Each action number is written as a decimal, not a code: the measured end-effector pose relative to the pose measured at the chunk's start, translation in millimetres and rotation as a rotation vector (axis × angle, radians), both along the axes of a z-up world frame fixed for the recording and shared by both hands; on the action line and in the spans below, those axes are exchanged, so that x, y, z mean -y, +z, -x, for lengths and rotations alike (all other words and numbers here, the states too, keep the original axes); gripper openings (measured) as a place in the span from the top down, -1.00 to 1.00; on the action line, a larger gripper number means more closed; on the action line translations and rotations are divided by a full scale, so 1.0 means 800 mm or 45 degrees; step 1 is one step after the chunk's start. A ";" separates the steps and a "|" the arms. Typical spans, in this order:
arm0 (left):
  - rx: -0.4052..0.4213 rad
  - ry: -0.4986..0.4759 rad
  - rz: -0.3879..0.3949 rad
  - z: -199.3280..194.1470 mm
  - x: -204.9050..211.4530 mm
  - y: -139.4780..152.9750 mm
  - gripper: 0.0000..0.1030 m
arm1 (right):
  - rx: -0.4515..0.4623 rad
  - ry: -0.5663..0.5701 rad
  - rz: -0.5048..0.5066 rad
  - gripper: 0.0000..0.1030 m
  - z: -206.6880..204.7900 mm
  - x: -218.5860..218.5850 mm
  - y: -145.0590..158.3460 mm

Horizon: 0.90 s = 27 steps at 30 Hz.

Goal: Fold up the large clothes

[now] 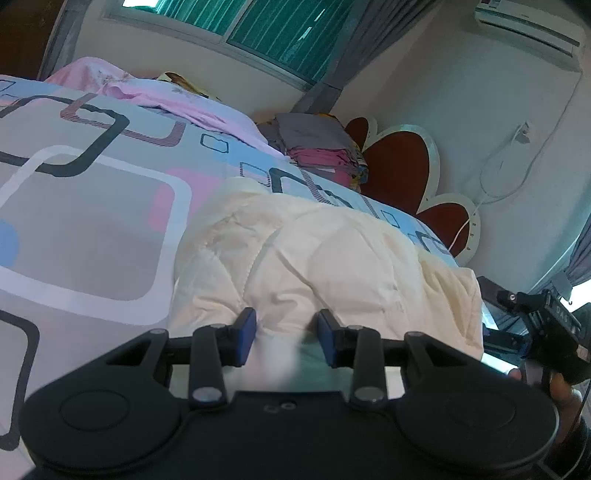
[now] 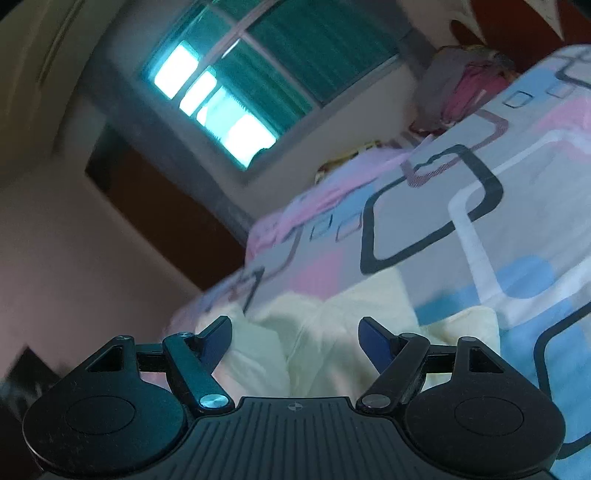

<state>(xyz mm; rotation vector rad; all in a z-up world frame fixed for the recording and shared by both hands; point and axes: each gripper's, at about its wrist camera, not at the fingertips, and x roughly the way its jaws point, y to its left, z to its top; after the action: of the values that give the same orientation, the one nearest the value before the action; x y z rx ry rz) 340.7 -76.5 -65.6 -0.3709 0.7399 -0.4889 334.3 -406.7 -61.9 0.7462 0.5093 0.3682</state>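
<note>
I am holding my left hand-held gripper [image 1: 286, 334] low over the near edge of a cream quilted garment [image 1: 325, 258], which is lying bunched on the bed's patterned bedspread [image 1: 92, 221]. Its blue fingertips [image 1: 246, 332] are standing apart with a fold of the cream fabric bulging up between them; the pads seem to be just touching the cloth rather than pinching it, though the fabric right at the jaws is blurred. My right hand-held gripper [image 2: 295, 341] is spreading wide, its fingers splayed outward and gripping nothing, hovering over the same cream garment [image 2: 332, 332] where it is resting near the bedspread's edge [image 2: 480, 221]. That view is tilted and smeared. From the left wrist view, the right gripper's black body [image 1: 546, 328] is showing at the garment's far right side. Beyond the garment, a folded stack of grey and pink clothes [image 1: 317, 144] is sitting near the heart-shaped headboard [image 1: 402, 162], and a pink sheet [image 1: 166, 99] is lying along the bed under the window [image 1: 266, 26].
</note>
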 end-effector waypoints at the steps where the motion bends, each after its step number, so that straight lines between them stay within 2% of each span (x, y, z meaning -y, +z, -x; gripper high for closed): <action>1: 0.002 0.001 -0.004 0.000 0.001 0.000 0.33 | 0.008 0.017 0.010 -0.47 0.001 0.000 0.002; 7: 0.042 0.062 0.029 0.015 -0.005 0.007 0.33 | 0.064 -0.028 -0.012 -0.47 0.014 0.002 0.016; 13: 0.036 0.052 -0.001 0.014 -0.003 0.007 0.33 | 0.008 0.126 0.196 -0.47 -0.009 -0.036 0.023; 14: 0.032 0.048 -0.009 0.012 -0.001 0.008 0.33 | -0.007 0.147 0.231 -0.42 -0.014 -0.044 0.021; 15: 0.030 0.040 -0.023 0.009 0.001 0.008 0.33 | -0.032 0.182 0.277 -0.05 -0.020 -0.053 0.019; 16: 0.033 0.028 -0.045 0.008 0.004 0.009 0.33 | -0.061 0.209 0.317 0.41 -0.026 -0.061 0.015; 18: 0.058 0.000 -0.094 0.005 0.011 0.014 0.33 | -0.061 0.222 0.391 0.83 -0.025 -0.071 0.008; 22: 0.118 -0.078 -0.159 0.000 0.032 0.024 0.33 | -0.067 0.144 0.389 0.87 -0.005 -0.061 0.001; 25: 0.171 -0.155 -0.227 -0.003 0.061 0.028 0.33 | -0.119 0.107 0.413 0.87 0.003 -0.053 -0.014; 27: 0.175 -0.218 -0.288 -0.008 0.086 0.025 0.34 | -0.170 0.065 0.385 0.87 0.003 -0.044 -0.025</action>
<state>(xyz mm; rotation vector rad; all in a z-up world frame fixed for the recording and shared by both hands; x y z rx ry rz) 347.0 -145.6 -45.5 -0.0619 0.6880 -0.5793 331.5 -371.1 -82.2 0.4671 0.6932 0.2813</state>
